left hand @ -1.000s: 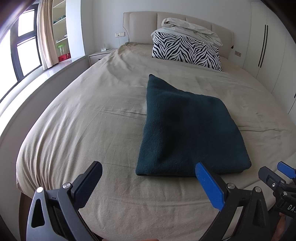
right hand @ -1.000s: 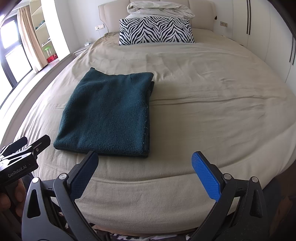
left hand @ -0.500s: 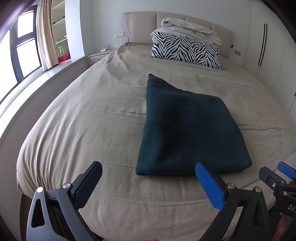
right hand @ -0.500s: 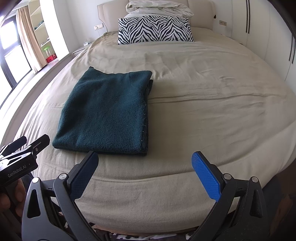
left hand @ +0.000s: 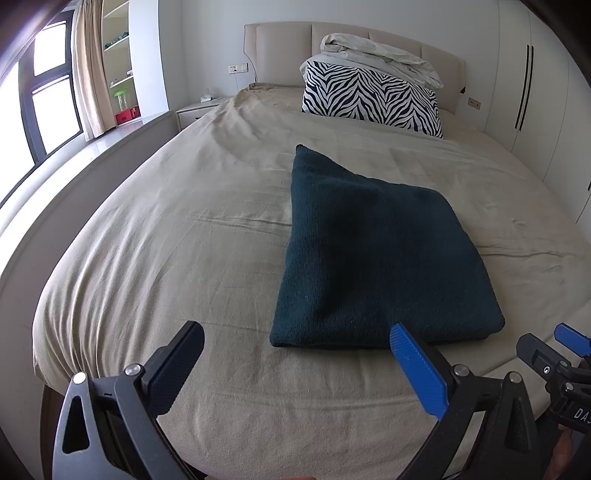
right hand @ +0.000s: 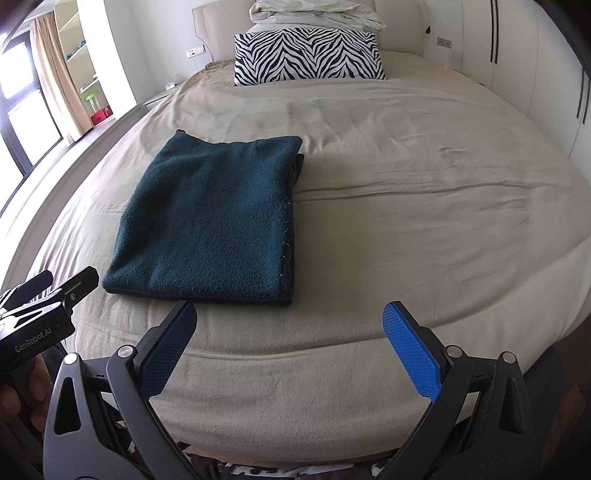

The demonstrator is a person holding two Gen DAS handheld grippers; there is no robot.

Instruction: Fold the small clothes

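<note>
— Where's the garment?

— The dark green folded cloth (right hand: 207, 221) lies flat on the beige bed (right hand: 406, 206), near its foot edge, touching neither claw.

— And the claws?

— The left gripper (left hand: 295, 354) and right gripper (right hand: 290, 336) both gape wide, holding nothing.

— Anything unclear?

— The fold's stacked layers show only at its right edge; what garment it is, perhaps a sweater, I can't tell.

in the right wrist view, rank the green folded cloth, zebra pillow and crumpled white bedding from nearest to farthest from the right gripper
1. Green folded cloth: lying flat just ahead-left of the right gripper.
2. Zebra pillow: far end of the bed, by the headboard.
3. Crumpled white bedding: piled on and behind the pillow.
</note>
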